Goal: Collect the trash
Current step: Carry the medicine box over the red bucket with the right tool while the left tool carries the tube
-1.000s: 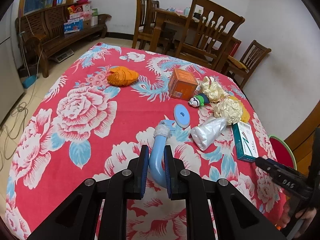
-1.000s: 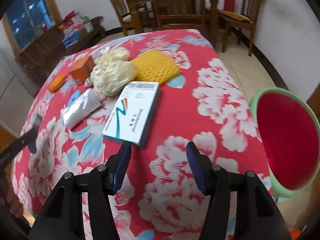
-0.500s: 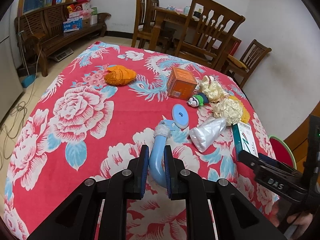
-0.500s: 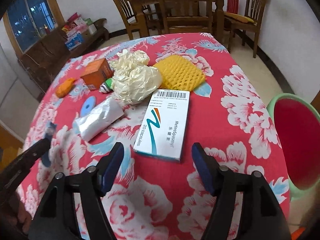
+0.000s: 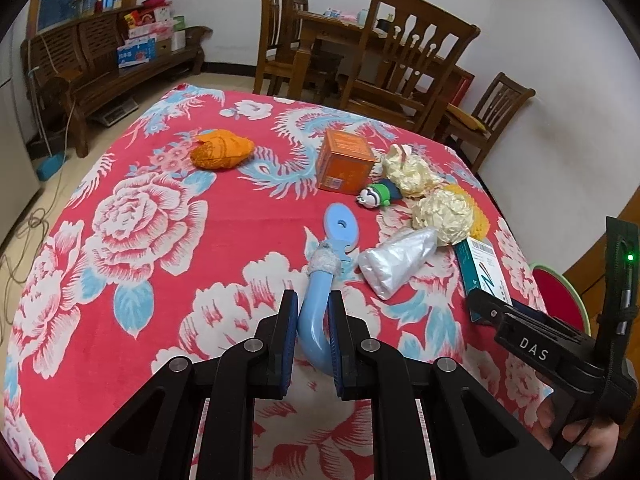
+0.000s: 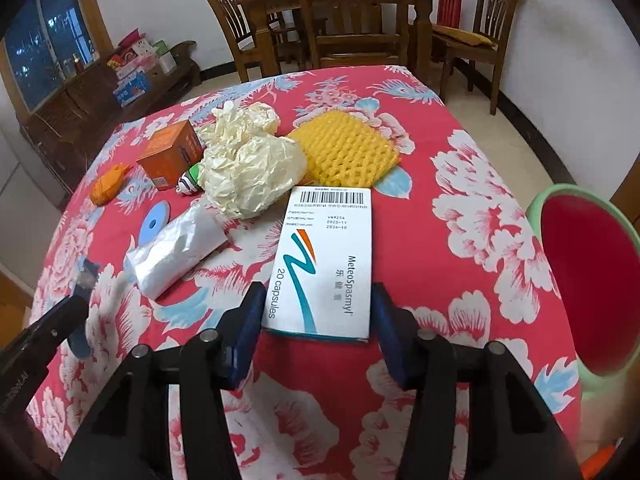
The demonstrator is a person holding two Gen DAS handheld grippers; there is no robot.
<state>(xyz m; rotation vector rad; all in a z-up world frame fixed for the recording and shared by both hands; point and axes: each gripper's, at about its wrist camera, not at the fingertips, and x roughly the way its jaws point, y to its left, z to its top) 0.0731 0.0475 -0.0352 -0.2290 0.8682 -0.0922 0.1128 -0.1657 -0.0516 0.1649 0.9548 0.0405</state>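
Blue hard plastic, curved like a hook (image 5: 316,320), sits clamped in the left hand-held gripper (image 5: 313,336) above the cloth-covered desk (image 5: 160,280); stiff and light, likely slippery.

From the right wrist, the right hand-held gripper (image 6: 318,332) is closing astride the near end of a flat cardboard capsule box (image 6: 324,264), pads not yet pressing. Light and crushable; take its long edges.

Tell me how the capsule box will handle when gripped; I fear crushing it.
The capsule box looks like thin card, so probably light and crushable under hard squeezing. Flat on the tablecloth, it should not roll. The right gripper is closing astride its near end.
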